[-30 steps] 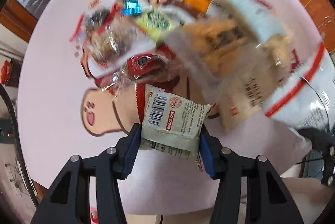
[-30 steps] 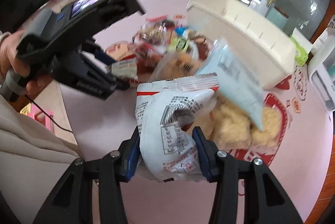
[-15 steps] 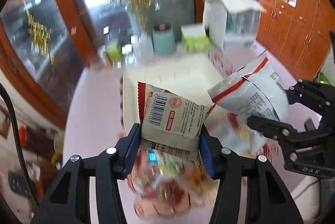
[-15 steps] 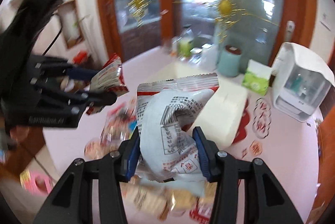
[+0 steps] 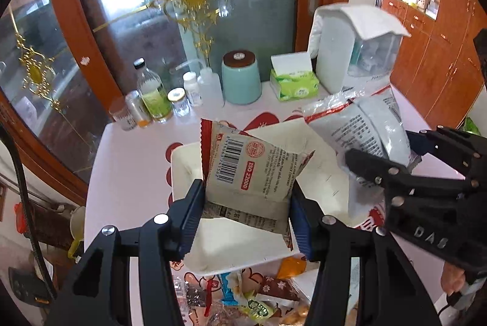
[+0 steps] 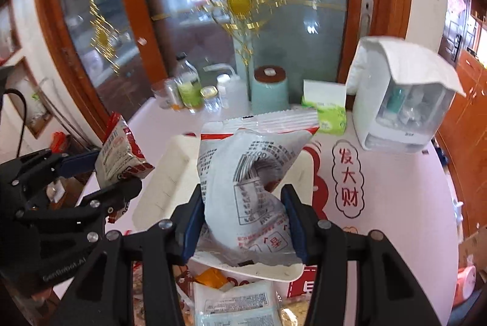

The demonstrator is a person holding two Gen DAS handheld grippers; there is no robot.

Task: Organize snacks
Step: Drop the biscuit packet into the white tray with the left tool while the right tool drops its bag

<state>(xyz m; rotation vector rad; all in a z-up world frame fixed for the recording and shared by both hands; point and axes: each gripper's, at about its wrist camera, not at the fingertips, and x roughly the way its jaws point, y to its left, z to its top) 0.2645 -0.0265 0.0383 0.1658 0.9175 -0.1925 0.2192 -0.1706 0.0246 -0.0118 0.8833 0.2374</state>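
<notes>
Pink worktop with red printed motifs, backed by a wood-framed glass door with gilt ornament.

Nearest, below both tongs, a loose heap of wrapped snacks lies on the worktop, crinkled foil and clear film.

Left tongs: blue ribbed pads clamped on the two side edges of a beige snack packet, a flat, pillow-shaped pouch with a red serrated seam. It stands upright, barcode face toward the camera, long axis running up and slightly right.

Right tongs: pads closed on a white chip bag, a puffy, creased film bag with a red band under its crimped top seam. The seam points up and away from the tongs; the long axis is near vertical.

Directly beyond and beneath both packets is a cream rectangular plastic bin, smooth-walled with rounded corners. Both packets hang over it, not touching it.

Farther off stand glass bottles and jars, a teal canister, a green tissue box and a white dispenser.

One second earlier both tongs held the same packets low over the heap; they are now raised and aimed at the bin.
</notes>
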